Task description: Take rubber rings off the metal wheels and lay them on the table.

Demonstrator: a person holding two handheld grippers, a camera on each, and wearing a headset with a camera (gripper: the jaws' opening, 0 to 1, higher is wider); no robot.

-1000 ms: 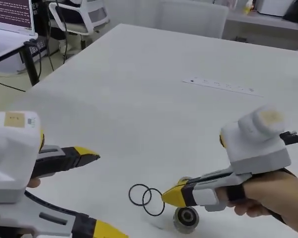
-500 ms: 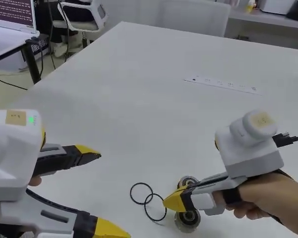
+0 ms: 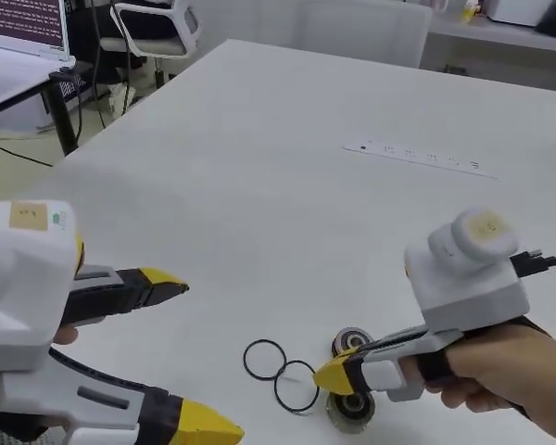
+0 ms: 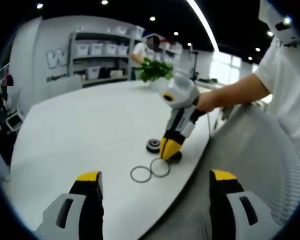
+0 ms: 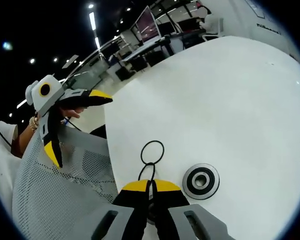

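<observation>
Fingers (image 5: 137, 186) of the right gripper (image 3: 322, 375) pinch shut on one rubber ring (image 3: 276, 387), lower centre, touching a second ring (image 3: 246, 360); left gripper (image 3: 207, 360) wide open. We judge rings light, floppy, stretchy: grip the cord's edge.

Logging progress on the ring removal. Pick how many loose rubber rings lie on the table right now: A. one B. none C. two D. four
C: two black rubber rings lie side by side on the white table, just ahead of the right gripper and beside the metal wheels.
</observation>
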